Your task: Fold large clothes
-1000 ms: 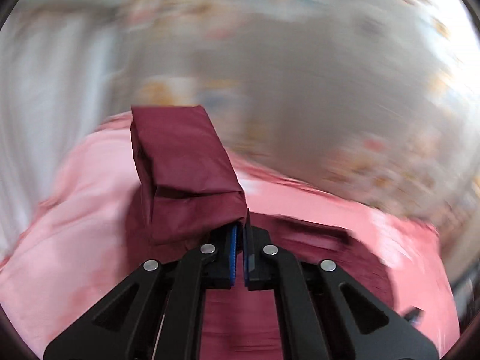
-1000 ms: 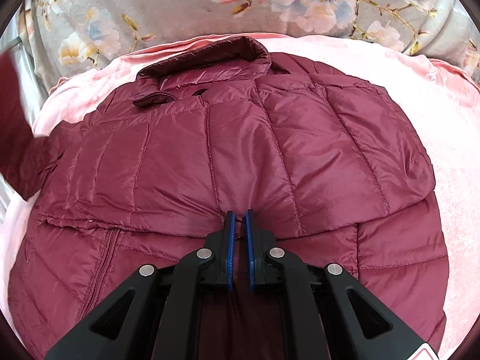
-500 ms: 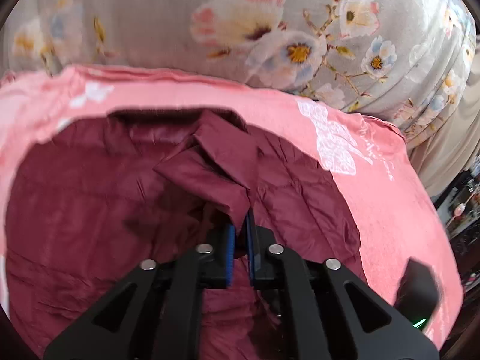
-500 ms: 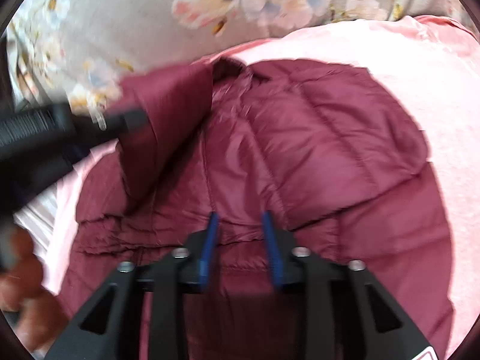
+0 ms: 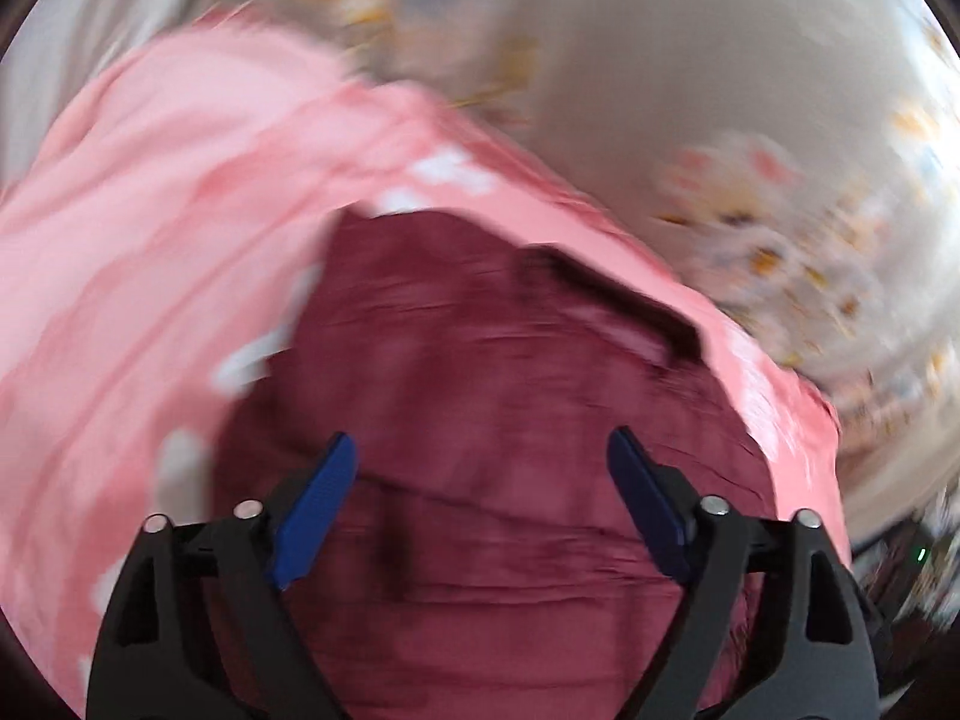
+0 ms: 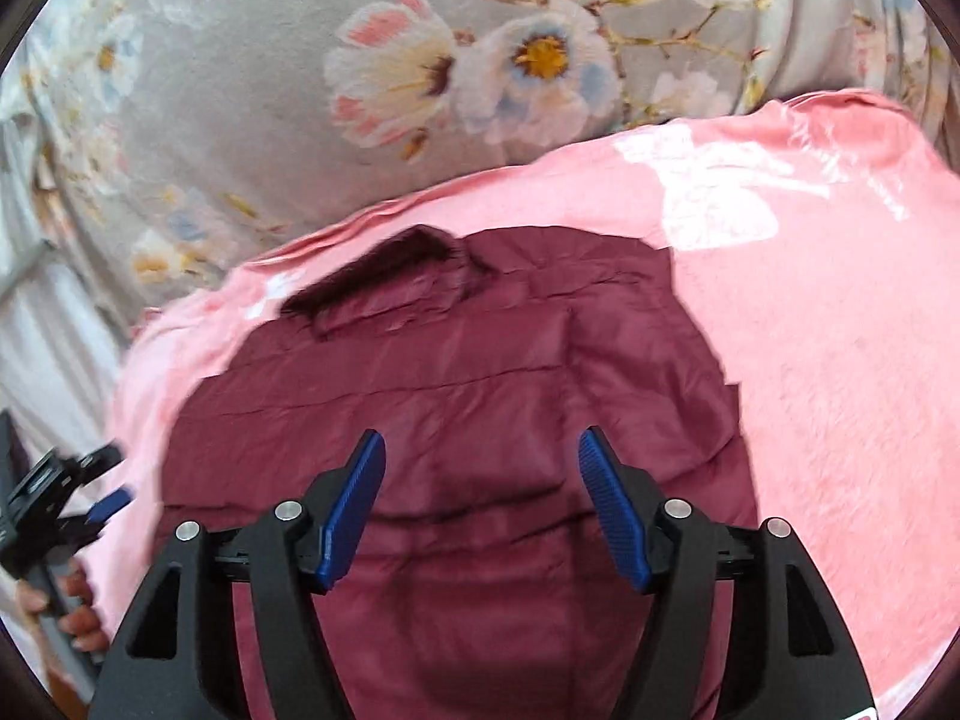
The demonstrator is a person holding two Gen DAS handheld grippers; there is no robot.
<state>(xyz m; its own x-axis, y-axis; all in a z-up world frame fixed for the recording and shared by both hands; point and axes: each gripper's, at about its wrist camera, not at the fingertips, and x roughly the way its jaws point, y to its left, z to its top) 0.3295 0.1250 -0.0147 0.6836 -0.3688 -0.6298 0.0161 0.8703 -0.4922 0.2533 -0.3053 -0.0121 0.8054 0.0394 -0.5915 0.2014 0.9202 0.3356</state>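
A maroon quilted jacket (image 6: 480, 396) lies flat on a pink blanket (image 6: 840, 360), collar (image 6: 390, 282) at the far side. Its sides are folded in over the body. My right gripper (image 6: 480, 444) is open and empty above the jacket's middle. My left gripper (image 5: 480, 450) is open and empty over the jacket (image 5: 510, 390); this view is blurred by motion. The left gripper also shows at the left edge of the right wrist view (image 6: 90, 498), beside the jacket's left edge, with the person's hand on it.
A grey floral cloth (image 6: 420, 60) rises behind the blanket. The pink blanket (image 5: 150, 210) stretches left of the jacket in the left wrist view. White fabric (image 6: 36, 330) hangs at the far left.
My left gripper has let go of the sleeve, opened wide and drawn back to the left. My right gripper has opened further. The sleeve now lies folded over the jacket.
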